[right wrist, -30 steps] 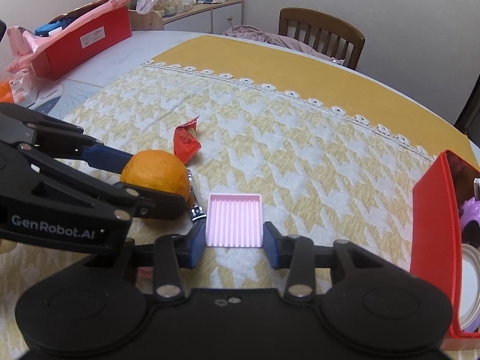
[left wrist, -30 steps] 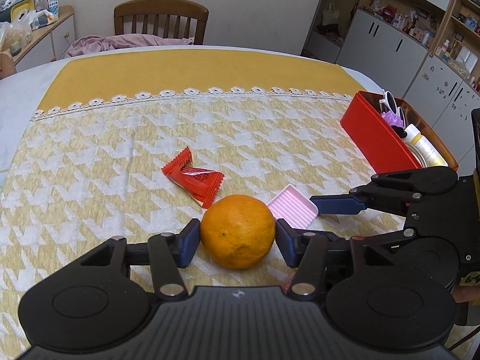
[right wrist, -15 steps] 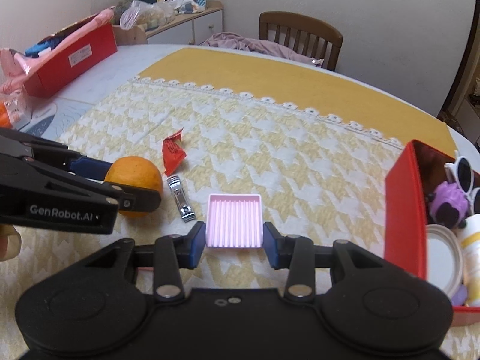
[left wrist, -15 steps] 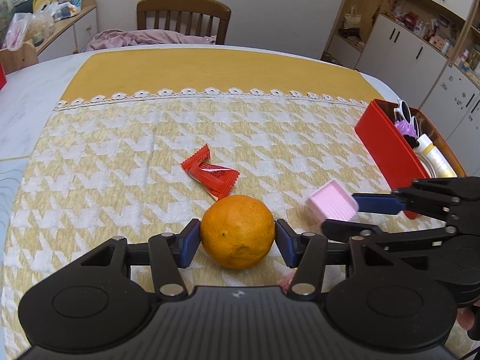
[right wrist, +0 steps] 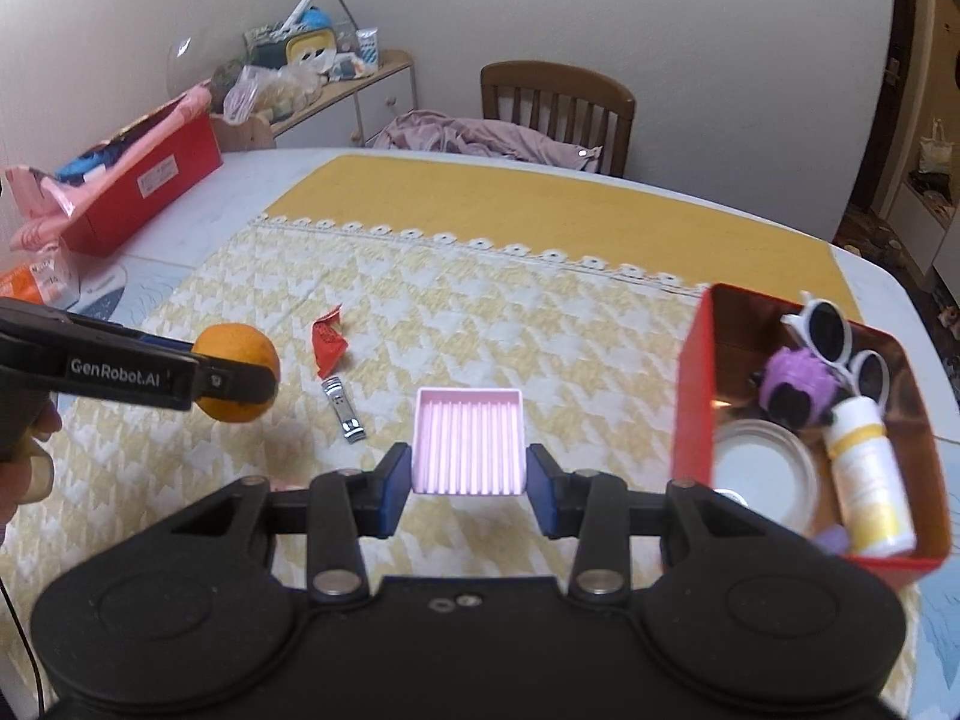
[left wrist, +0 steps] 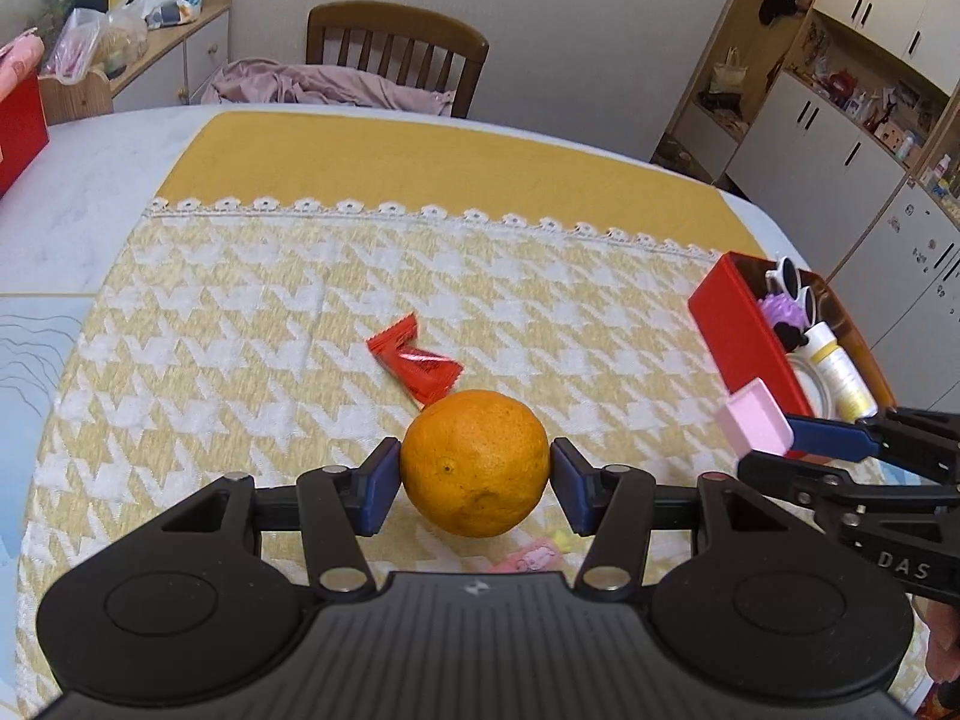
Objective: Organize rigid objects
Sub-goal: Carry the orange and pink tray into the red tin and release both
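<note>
Covering table point(left wrist: 90, 192) — yellow houndstooth cloth point(left wrist: 252, 324), chair point(left wrist: 396, 48) behind.

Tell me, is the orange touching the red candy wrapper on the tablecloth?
Apart. The right wrist view shows the orange, held by the left gripper, with bare cloth between it and the red candy wrapper.

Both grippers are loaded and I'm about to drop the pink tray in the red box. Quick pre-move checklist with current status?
1. Right gripper clamped on the pink tray: ok.
2. Left gripper clamped on the orange: ok.
3. Tray lifted off the cloth: ok.
4. Free space in red box for the tray: cannot tell; sunglasses, purple toy, bottle and round lid occupy it.
5. Nail clipper clear of the path: ok.
</note>
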A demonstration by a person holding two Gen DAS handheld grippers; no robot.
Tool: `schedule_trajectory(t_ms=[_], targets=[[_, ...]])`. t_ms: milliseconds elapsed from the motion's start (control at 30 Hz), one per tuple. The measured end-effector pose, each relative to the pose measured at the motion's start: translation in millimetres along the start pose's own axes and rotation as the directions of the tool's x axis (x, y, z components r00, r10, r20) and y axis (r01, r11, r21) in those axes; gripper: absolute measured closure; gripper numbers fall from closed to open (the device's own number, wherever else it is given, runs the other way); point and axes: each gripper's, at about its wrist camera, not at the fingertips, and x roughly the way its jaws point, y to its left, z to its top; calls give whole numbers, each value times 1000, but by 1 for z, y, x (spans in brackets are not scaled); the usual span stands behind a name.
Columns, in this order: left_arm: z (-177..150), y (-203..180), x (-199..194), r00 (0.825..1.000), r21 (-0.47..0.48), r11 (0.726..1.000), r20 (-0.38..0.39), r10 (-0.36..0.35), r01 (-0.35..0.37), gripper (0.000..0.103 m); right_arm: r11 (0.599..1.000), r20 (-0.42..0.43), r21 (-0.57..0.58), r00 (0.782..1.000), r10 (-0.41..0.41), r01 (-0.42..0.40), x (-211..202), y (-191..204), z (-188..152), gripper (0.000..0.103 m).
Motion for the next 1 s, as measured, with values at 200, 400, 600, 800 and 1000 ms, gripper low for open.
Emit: schedule_trajectory(t_ms=[200,400,600,800,1000], targets=[[3,-22,-9,1000,20,1000,19,-16,16,50,999,27,36,999,-24,23,-26,-25,-7,63],[8,-57,-6,998,54,997,23,-52,51,50,996,33,71,997,-64,61,-40,-54,-16,63],[15,-97,5,996,97,992,20,-85,83,50,991,29,103,995,-91,87,-45,-84,-25,63],[25,-140,25,994,146,984,5,-108,106,50,986,16,126,994,-113,110,-44,-116,-32,63],[30,-179,52,992,194,973,-44,-116,122,50,980,-4,165,994,-111,110,-39,-149,-39,63]])
